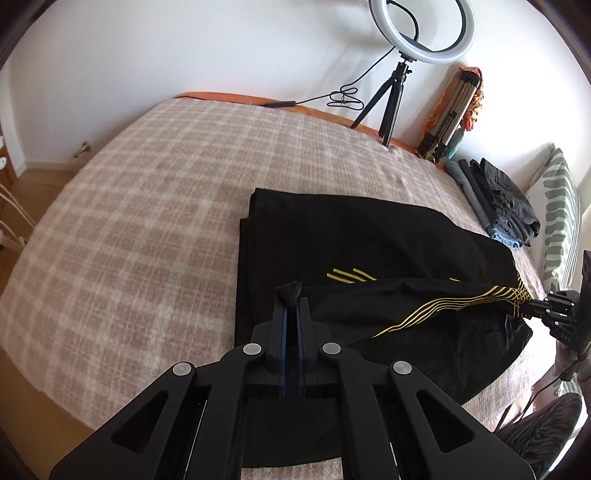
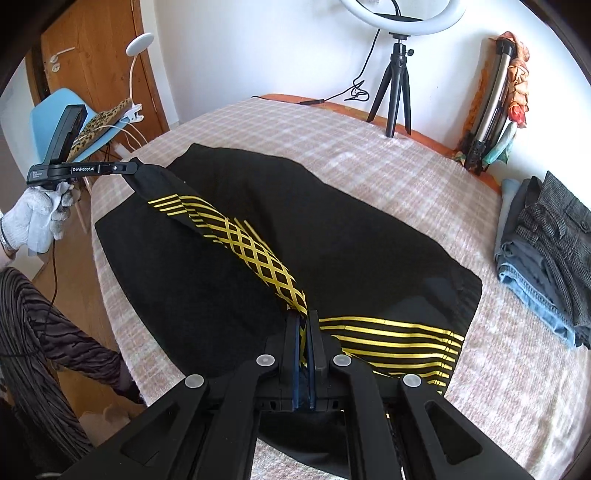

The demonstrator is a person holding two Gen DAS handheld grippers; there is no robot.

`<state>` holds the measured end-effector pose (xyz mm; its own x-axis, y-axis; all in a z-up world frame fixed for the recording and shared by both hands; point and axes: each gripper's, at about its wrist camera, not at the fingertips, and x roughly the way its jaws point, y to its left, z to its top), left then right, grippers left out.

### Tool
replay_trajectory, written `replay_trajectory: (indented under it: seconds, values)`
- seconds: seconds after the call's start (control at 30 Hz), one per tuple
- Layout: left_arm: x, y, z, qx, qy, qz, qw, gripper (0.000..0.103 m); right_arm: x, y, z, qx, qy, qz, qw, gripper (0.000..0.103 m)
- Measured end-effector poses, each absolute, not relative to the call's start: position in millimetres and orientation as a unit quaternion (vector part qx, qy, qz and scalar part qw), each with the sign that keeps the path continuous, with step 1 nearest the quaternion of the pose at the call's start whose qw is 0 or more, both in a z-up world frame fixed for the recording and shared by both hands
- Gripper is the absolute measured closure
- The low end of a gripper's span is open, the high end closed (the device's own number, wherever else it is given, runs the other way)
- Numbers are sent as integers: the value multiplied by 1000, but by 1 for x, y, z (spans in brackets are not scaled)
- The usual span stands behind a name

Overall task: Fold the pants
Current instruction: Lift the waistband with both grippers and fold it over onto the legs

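Pants (image 2: 258, 229) black, yellow stripes; left gripper (image 1: 291, 295), right gripper (image 2: 304, 317) clamp edge; "GenRobot.AI" on left.

Ring light on tripod (image 1: 421, 33), folded clothes pile (image 2: 546, 251), plaid blanket (image 1: 147, 192), blue chair (image 2: 48, 114), wooden door (image 2: 96, 44)

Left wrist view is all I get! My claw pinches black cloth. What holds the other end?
Observer: The right claw is shut on the yellow-striped part of the black pants.
Operator: Who holds my claw?
Observer: A hand in a white glove grips its handle.
Operator: What's behind that hand?
Observer: A blue chair with a leopard-print cloth on it, before a wooden door.
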<state>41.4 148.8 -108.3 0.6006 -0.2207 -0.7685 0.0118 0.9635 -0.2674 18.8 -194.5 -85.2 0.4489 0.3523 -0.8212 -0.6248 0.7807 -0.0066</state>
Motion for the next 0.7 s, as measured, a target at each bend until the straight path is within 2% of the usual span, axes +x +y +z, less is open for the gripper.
replay_trajectory:
  seconds: [0.53,0.63,0.7]
  values:
    - [-5,142,-127,-54,476,-70,875,100,-12,-196,-120,-177,453,288,825,102]
    - [-7,148,-129,-60,493,-78,865,97,-17,-193,-126,-198,454,288,819,102]
    - [-12,153,-126,-57,498,-76,862,91,-23,-190,-130,-221,452,287,815,102]
